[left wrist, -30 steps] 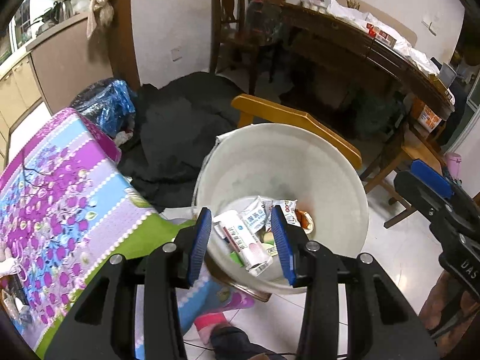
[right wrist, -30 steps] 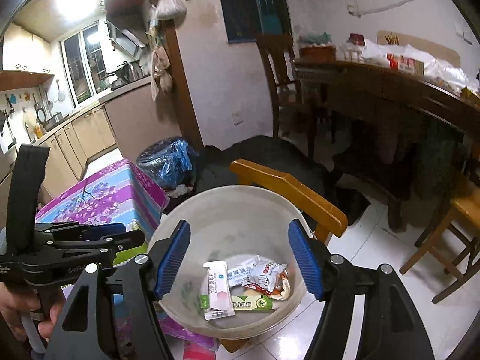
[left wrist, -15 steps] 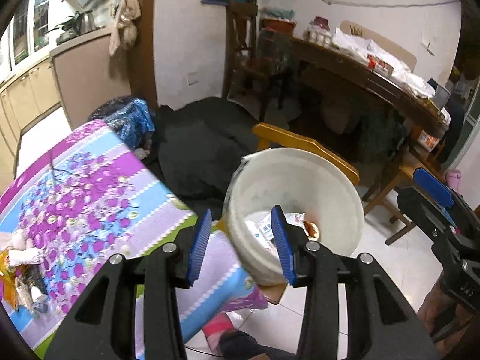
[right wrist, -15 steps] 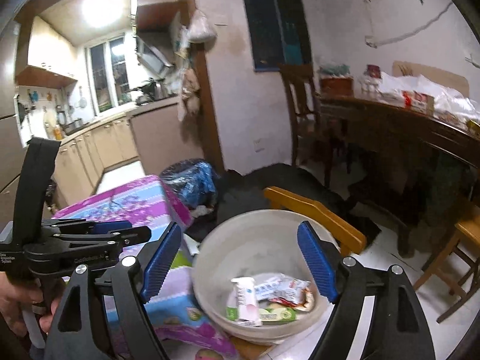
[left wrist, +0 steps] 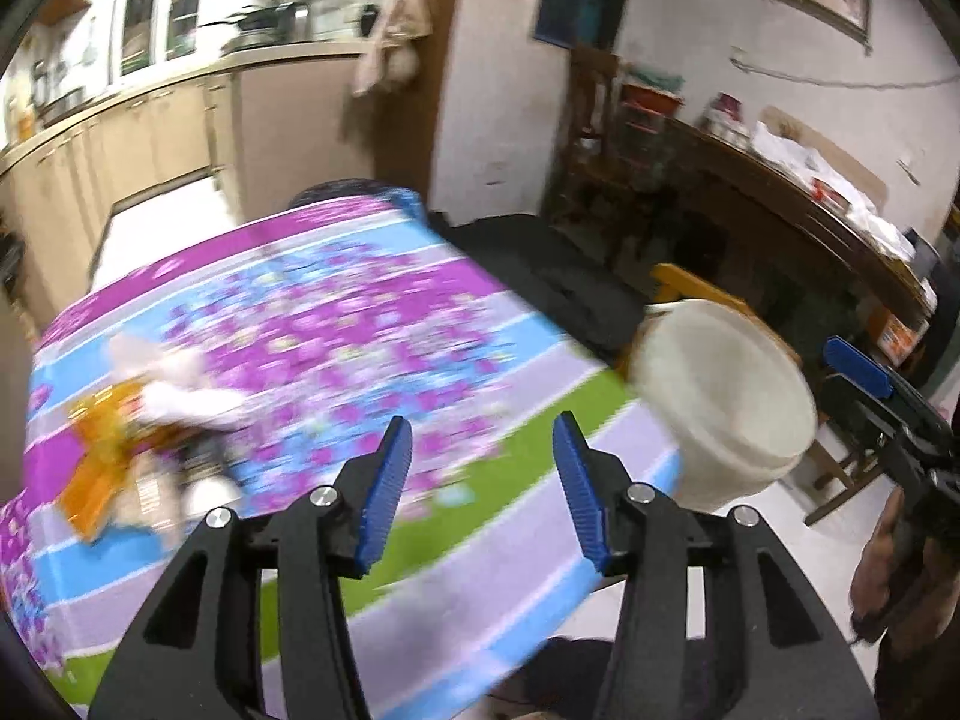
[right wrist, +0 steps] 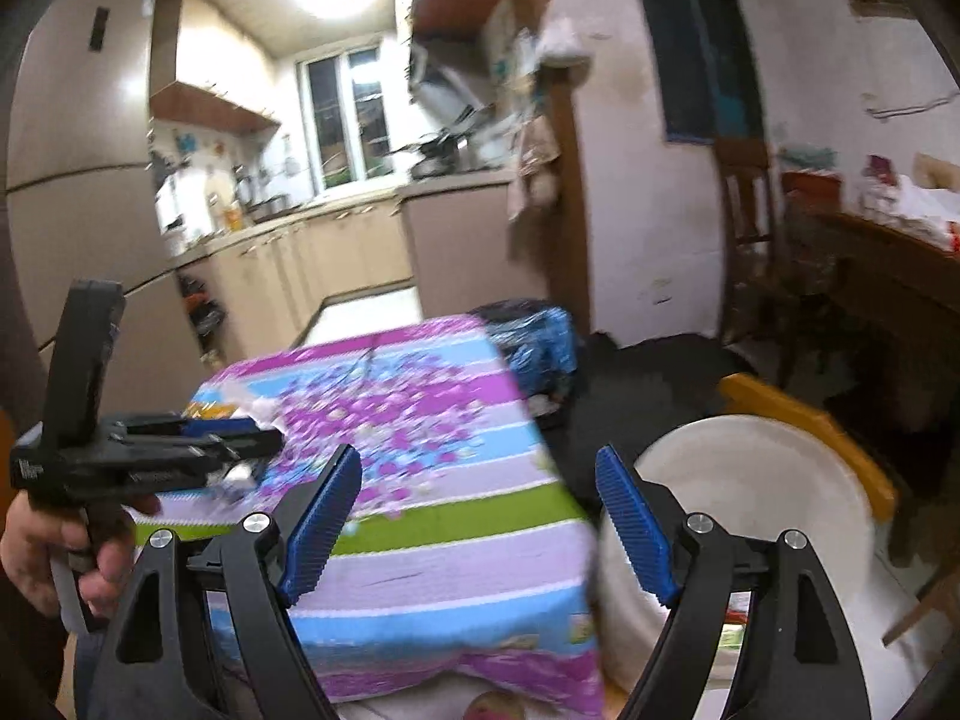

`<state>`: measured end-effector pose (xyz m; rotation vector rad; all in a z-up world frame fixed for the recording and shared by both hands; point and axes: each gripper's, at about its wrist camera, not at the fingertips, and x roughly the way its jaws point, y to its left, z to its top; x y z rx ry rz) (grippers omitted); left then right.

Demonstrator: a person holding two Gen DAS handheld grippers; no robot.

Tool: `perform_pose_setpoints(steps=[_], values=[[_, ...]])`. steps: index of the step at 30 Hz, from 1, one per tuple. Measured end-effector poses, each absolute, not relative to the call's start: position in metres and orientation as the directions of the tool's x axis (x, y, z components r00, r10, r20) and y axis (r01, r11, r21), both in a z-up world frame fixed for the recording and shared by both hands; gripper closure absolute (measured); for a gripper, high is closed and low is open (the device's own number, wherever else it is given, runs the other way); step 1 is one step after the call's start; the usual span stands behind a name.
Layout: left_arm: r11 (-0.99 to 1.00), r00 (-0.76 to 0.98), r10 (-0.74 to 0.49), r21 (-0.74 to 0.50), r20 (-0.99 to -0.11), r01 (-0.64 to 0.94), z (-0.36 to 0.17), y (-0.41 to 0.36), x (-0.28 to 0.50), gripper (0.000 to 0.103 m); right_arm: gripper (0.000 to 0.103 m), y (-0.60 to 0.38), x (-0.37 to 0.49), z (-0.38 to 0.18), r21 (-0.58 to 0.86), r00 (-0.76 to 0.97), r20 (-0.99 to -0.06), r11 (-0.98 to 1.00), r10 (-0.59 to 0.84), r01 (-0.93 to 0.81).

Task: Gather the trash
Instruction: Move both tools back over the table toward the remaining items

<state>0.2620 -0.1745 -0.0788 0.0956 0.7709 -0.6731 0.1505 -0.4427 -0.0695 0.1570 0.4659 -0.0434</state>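
Left gripper: jaws part-spread, just been opening, nothing between them, aimed over the flowered tablecloth; right gripper: jaws wide apart, empty, over the cloth's near edge with the white bucket just beside its right finger. Risk, as judged: both views are smeared, so a rushed reach could sweep the litter off the cloth's left side or knock the bucket from the wooden stool that seems to carry it. Trash: loose cluster at the cloth's left, orange wrapper plus crumpled white pieces, blurred, light and likely flimsy.
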Motion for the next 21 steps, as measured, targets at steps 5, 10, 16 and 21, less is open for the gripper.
perform_pose_setpoints(steps=[5,10,16,21], values=[[0.866,0.589,-0.447,-0.160,-0.673,0.475,-0.091,-0.059,0.297,0.055,0.023,-0.407,0.177,-0.085,0.144,0.872,-0.484,0.990,0.073,-0.003],[0.910,0.614,-0.394,-0.193,-0.684,0.368,-0.104,0.044,0.346,0.055,0.023,-0.373,0.209,-0.100,0.168,0.840,-0.523,0.984,0.145,-0.066],[0.882,0.502,-0.418,-0.206,-0.757,0.423,-0.137,0.063,0.392,0.055,0.023,-0.339,0.240,-0.112,0.173,0.803,-0.554,0.974,0.221,-0.149],[0.851,0.446,-0.437,-0.199,-0.781,0.486,-0.156,0.048,0.410,0.055,0.023,-0.313,0.264,-0.119,0.188,0.756,-0.585,0.956,0.294,-0.226]])
